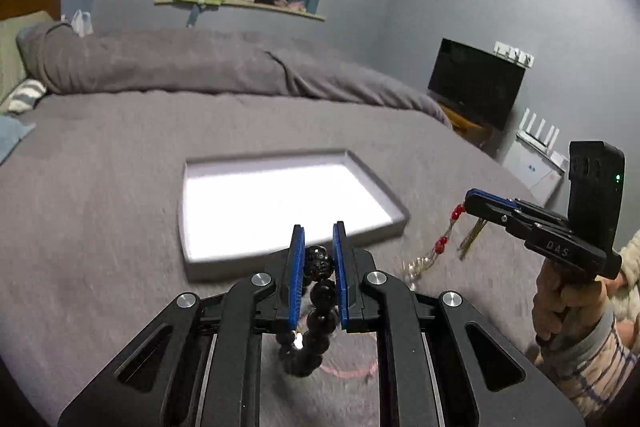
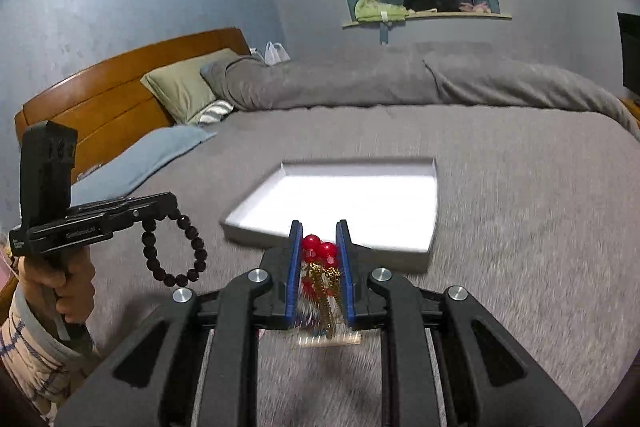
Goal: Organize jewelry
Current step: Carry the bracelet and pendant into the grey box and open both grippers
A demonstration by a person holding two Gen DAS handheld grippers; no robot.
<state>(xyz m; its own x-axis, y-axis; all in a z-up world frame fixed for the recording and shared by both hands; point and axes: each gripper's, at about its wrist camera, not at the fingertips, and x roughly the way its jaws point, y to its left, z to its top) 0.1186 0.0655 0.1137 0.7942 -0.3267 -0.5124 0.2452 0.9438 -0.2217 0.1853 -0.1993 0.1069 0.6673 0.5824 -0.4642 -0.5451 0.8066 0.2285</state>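
Left wrist: left gripper clamps a black bead bracelet, loop hanging below the fingers above the grey bed. White tray lies just ahead. At right, right gripper holds a red-bead necklace, its lower end blurred, maybe touching the bed.

Right wrist: right gripper is closed on the necklace; tray ahead. Left gripper carries the bracelet in the air.

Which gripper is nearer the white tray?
Left, narrowly. The left gripper, holding the black bracelet, reaches the white tray's near edge; the right gripper, holding the red necklace, sits just short, beside it.
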